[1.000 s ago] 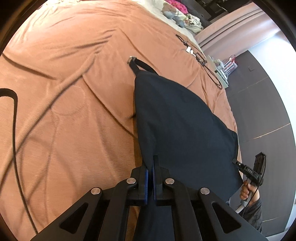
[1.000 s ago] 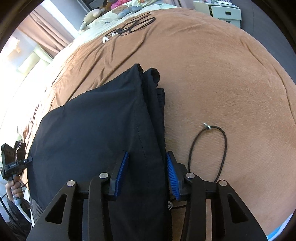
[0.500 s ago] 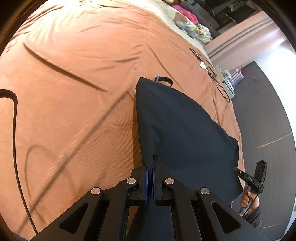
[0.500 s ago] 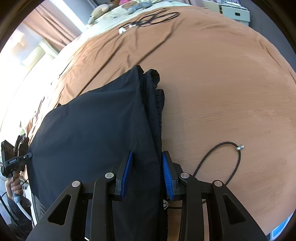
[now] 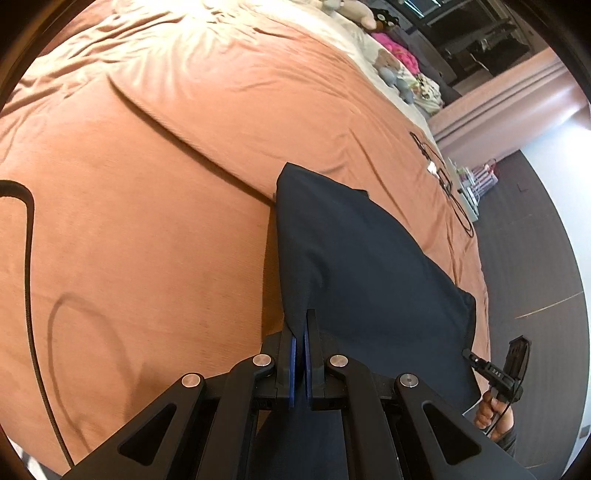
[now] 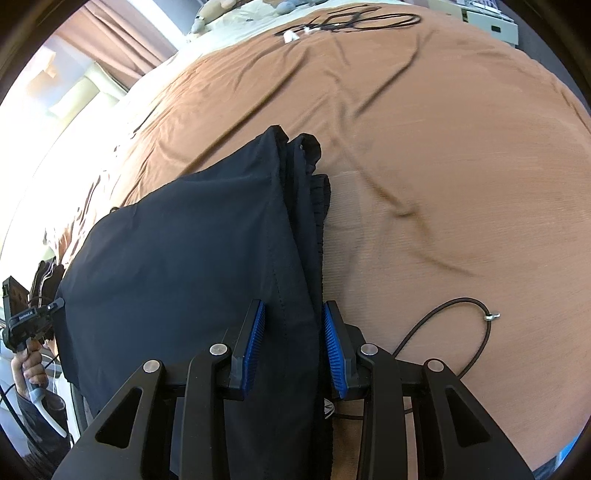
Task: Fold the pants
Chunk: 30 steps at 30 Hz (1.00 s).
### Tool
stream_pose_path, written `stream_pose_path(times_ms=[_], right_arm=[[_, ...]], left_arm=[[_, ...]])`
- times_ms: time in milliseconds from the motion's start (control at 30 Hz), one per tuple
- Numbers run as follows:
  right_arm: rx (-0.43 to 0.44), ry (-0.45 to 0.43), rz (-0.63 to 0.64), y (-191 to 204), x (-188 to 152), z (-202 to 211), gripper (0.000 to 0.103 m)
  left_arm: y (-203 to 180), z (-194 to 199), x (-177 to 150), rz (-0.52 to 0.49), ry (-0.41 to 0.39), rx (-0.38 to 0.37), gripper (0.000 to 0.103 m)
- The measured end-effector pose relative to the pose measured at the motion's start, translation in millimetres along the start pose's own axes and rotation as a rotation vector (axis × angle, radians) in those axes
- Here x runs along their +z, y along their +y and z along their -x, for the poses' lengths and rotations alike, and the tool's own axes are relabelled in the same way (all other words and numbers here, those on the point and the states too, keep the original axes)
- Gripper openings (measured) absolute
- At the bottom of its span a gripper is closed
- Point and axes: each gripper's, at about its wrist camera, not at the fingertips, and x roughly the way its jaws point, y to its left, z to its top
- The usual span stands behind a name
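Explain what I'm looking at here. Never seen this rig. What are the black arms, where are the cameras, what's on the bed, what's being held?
No robot here: a person carries a handheld two-finger gripper in each hand, with a fisheye camera on each looking along its fingers. The black linkages at the bottom of each picture are those fingers, tipped with blue pads.

The left wrist view shows the left gripper pinched shut on an edge of the dark pants. The right wrist view shows the right gripper clamped on a thicker bunched part of the same pants.

The pants hang stretched between them over a brown bedspread. Also on the bed: a black cord and a cable tangle; plush toys sit far off.
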Motion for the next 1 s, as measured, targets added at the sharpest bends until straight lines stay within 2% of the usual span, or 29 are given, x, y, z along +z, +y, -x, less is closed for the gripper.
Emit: stream_pose_path(times_ms=[533, 633, 733, 800, 867, 1000], right_arm=[[0.028, 0.035, 0.041, 66.4, -0.1, -56.8, 0.030], [-0.007, 0.032, 0.056, 68.8, 1.9, -58.2, 0.030], [-0.026, 0.006, 0.055, 69.4, 6.2, -51.4, 0.030], [-0.058, -0.020, 0.061, 71.0, 8.7, -45.7, 0.030], [-0.069, -0.045, 0.062, 71.4, 8.1, -38.8, 0.030], [-0.083, -0.096, 0.072, 75.5, 2.6, -24.7, 0.030]], left_arm=[[72.8, 39.5, 18.2, 0.053, -0.031, 0.058, 0.003], [80.2, 35.9, 16.1, 0.063, -0.008, 0.061, 0.005], [82.6, 37.2, 12.2, 0.064, -0.005, 0.079, 0.010], [85.6, 41.8, 9.3, 0.063, -0.011, 0.085, 0.020], [87.1, 46.9, 6.2, 0.064, -0.024, 0.085, 0.035], [95.8, 56.2, -5.0, 0.083, -0.037, 0.080, 0.037]])
